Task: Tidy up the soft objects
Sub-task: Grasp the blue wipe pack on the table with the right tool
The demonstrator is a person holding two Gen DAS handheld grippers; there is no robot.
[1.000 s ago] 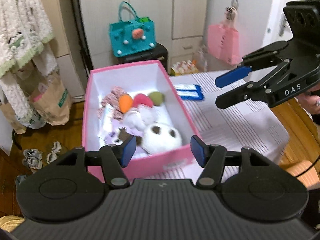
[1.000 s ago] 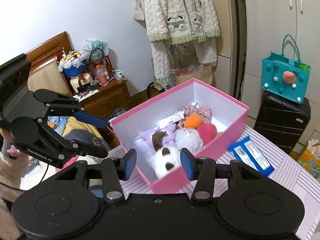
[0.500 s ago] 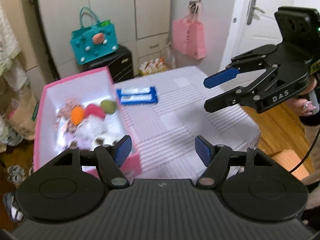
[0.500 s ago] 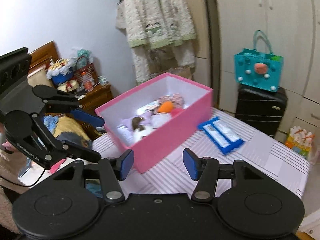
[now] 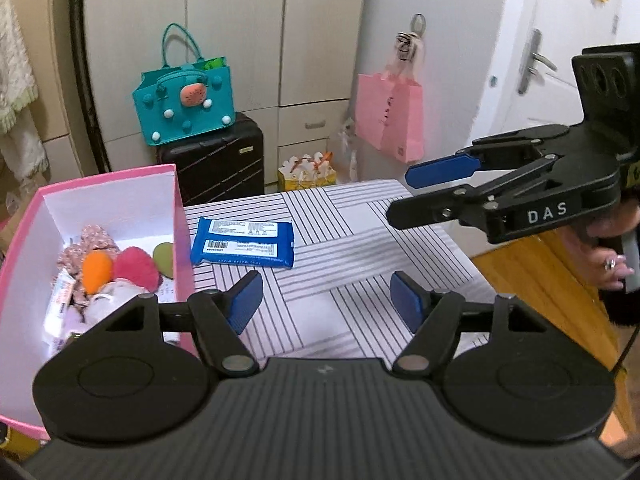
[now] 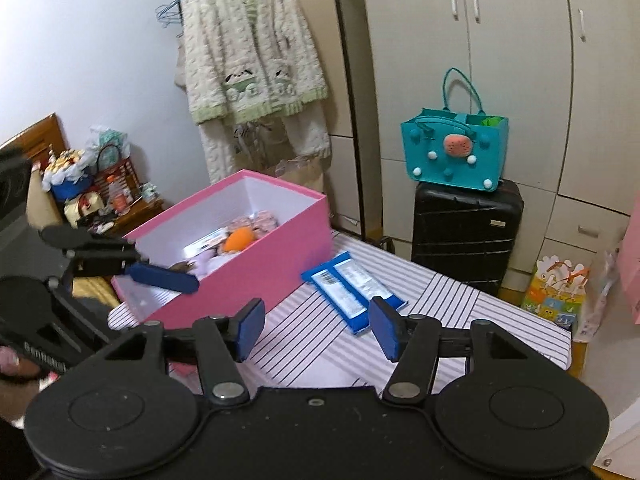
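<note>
A pink box [image 5: 108, 178] stands at the left of the striped table [image 5: 360, 248] and holds soft toys: an orange one [image 5: 96, 270], a pink pompom [image 5: 134, 266], a green one [image 5: 164, 258] and white plush. A blue wipes pack [image 5: 242, 242] lies flat on the cloth just right of the box. My left gripper [image 5: 326, 300] hovers open over bare cloth with nothing between its fingers. My right gripper [image 6: 317, 328] is empty, its jaws opening, above the cloth near the wipes pack [image 6: 352, 286]. In the left wrist view the right gripper [image 5: 416, 194] shows side-on at the right.
A teal felt bag [image 5: 184, 104] sits on a black suitcase [image 5: 216, 160] behind the table. A pink bag [image 5: 394, 120] hangs on the wall. A fluffy cardigan [image 6: 248, 52] hangs past the pink box [image 6: 240, 280], near a cluttered bedside cabinet [image 6: 132, 216]. A hand [image 5: 608, 256] holds the right gripper.
Both grippers have swung away from over the pink box toward the open cloth on its right. The box now sits at the left of both views. Both sets of jaws stand slightly wider.
</note>
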